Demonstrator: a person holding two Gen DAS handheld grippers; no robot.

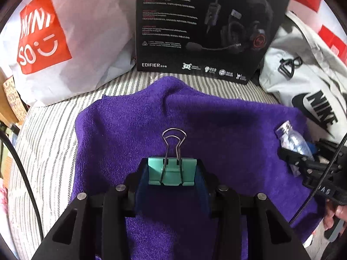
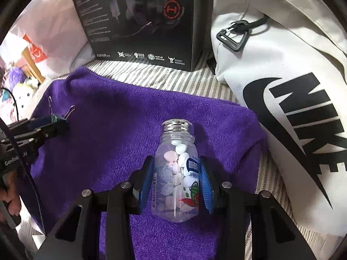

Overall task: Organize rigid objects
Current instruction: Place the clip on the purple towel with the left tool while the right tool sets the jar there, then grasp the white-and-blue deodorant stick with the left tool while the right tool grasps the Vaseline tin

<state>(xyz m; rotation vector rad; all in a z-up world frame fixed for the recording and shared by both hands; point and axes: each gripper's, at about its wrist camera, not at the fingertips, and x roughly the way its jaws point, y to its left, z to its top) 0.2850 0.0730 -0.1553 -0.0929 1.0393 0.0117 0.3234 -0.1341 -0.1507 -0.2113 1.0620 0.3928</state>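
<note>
A teal binder clip (image 1: 171, 171) with wire handles is held between the blue pads of my left gripper (image 1: 172, 173), just above a purple towel (image 1: 216, 130). My right gripper (image 2: 176, 177) is shut on a clear candy bottle (image 2: 176, 173) with a silver screw cap, full of white and pink tablets, over the same towel (image 2: 108, 140). In the left wrist view, the right gripper (image 1: 303, 158) and its bottle (image 1: 290, 138) show at the right edge. In the right wrist view, the left gripper (image 2: 56, 123) with the clip (image 2: 54, 118) shows at the left.
A black headset box (image 1: 206, 28) stands behind the towel on a striped sheet (image 1: 49, 134). A white Miniso bag (image 1: 65, 39) lies at the back left and a white Nike bag (image 2: 292, 108) at the right. A person's hand (image 2: 8, 199) shows at the left edge.
</note>
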